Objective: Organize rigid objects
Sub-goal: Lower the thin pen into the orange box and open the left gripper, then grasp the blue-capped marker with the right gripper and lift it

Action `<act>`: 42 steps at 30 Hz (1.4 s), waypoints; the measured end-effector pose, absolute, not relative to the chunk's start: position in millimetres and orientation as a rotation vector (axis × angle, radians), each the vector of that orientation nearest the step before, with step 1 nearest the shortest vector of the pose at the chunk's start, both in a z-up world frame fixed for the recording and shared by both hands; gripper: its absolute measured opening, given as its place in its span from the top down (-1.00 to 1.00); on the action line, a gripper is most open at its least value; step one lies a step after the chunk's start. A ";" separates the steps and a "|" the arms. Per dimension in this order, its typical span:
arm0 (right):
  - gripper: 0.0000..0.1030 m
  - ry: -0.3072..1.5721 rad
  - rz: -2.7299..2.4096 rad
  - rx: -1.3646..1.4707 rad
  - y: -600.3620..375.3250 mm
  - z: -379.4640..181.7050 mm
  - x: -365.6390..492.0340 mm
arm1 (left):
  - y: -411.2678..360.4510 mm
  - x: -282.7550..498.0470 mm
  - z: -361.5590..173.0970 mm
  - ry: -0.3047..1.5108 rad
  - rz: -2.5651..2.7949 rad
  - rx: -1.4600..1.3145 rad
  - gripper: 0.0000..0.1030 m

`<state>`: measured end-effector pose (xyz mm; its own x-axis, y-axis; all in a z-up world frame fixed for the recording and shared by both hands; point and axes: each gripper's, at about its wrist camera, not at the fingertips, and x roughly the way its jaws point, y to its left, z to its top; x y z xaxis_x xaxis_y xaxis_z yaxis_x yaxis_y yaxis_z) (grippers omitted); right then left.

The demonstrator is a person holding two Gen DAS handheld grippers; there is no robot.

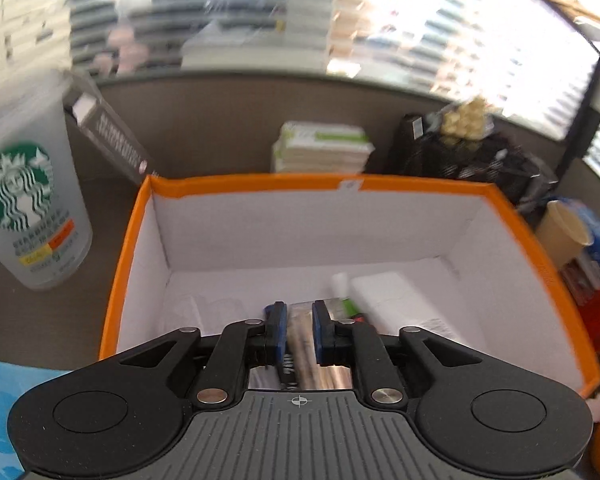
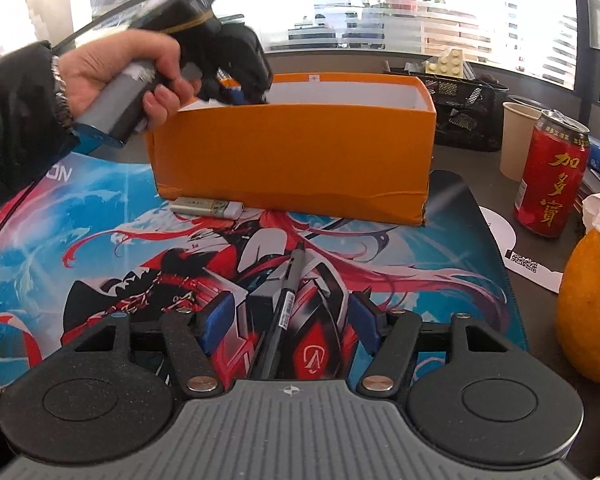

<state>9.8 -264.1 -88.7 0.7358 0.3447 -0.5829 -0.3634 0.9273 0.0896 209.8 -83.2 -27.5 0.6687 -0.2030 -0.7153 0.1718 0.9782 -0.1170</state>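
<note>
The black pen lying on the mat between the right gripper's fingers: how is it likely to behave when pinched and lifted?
The black pen looks thin, straight and rigid, so it should not flop. Being slim, it is probably light. Its round barrel may roll on the flat printed mat if one side of the open right gripper touches first, or pivot if pinched off-centre.

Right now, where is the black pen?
In the right wrist view the pen lies on the printed mat, between the open right gripper's fingers, in front of the orange box.

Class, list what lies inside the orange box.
Inside the orange box: a white packet, a tube with a green band and a clear plastic piece. The left claw and its silvery item cover the near floor.
</note>
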 end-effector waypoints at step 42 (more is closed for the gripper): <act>0.82 0.663 0.303 -0.162 -225.3 -98.7 10.7 | 25.8 45.7 -56.4 0.602 -0.060 -0.077 -0.89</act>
